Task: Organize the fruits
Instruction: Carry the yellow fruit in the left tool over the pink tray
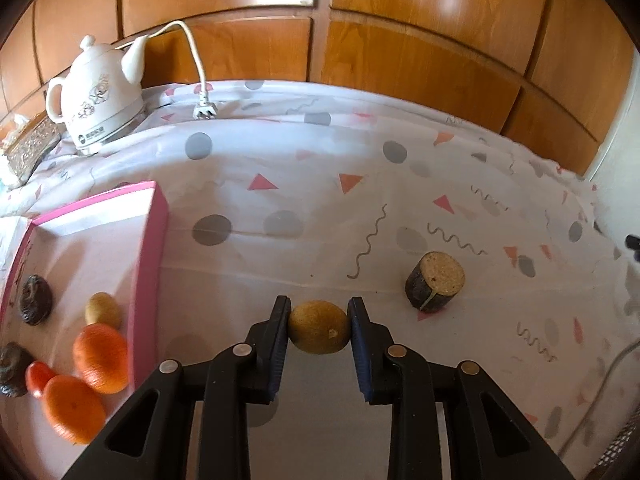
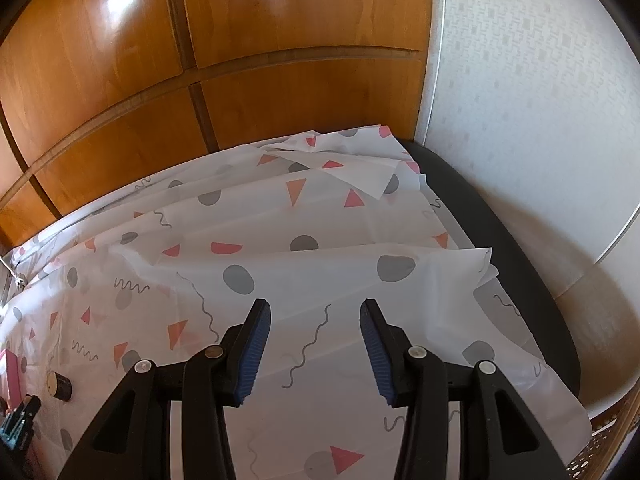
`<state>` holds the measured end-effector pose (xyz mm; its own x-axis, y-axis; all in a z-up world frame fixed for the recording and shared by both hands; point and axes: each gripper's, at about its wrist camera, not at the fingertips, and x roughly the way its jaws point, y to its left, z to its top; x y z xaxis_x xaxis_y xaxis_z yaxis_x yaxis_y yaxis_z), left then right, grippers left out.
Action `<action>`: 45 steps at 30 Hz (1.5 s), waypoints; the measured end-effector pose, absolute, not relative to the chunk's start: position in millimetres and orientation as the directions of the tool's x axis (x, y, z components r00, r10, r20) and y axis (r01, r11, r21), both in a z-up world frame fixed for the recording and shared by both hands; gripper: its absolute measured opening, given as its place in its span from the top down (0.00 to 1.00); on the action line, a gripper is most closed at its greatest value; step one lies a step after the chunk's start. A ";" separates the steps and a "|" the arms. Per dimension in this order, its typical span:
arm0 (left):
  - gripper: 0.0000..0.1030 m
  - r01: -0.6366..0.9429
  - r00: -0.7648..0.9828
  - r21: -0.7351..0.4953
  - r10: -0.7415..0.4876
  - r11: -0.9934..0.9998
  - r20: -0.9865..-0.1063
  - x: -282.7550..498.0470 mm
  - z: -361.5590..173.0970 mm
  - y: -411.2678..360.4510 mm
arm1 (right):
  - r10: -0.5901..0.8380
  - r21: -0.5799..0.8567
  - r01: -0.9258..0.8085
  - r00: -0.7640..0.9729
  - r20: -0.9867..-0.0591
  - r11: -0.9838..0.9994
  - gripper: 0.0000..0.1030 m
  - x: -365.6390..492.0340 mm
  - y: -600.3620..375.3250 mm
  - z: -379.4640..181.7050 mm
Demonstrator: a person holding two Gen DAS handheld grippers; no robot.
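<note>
Right of the pink box (image 1: 149,280) wall, left tongs (image 1: 319,330) grip a kiwi (image 1: 318,332)

A white ceramic kettle (image 1: 94,98) stands at ten o'clock on the patterned tablecloth (image 1: 320,184), its white cord (image 1: 196,56) trailing to a plug (image 1: 205,110) at eleven. An ornate metal box (image 1: 28,148) sits beside the kettle, at nine. Wooden panelling (image 1: 400,40) fills twelve o'clock

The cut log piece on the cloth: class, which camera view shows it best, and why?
The left wrist view: the log piece stands large and clear on the cloth, cut face showing. The right wrist view catches it only small and dim at its left edge.
</note>
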<state>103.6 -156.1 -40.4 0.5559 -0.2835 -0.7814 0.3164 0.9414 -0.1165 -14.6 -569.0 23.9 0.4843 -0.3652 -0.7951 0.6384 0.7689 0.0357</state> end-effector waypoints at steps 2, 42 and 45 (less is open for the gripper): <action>0.72 0.317 0.560 -0.139 -0.304 0.938 -0.771 99.7 -32.4 -149.3 | -0.368 0.029 0.633 0.486 -0.793 0.773 0.54 -14.4 -567.2 24.4; 0.44 -0.157 0.672 -0.159 -0.012 0.975 -0.741 42.5 -17.7 95.5 | -0.408 -0.081 0.630 0.395 -0.823 0.772 0.54 -7.7 -555.5 12.3; 0.35 -0.173 0.679 -0.136 0.018 0.975 -0.734 39.2 -13.6 96.1 | -0.404 -0.085 0.621 0.394 -0.826 0.779 0.54 -6.1 -553.8 11.3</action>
<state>39.2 96.1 -13.6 0.6788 0.0177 -0.7341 -0.1728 0.9755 -0.1363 -6.1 -553.8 11.3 0.3943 -0.4037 -0.8255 0.6208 0.7794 -0.0846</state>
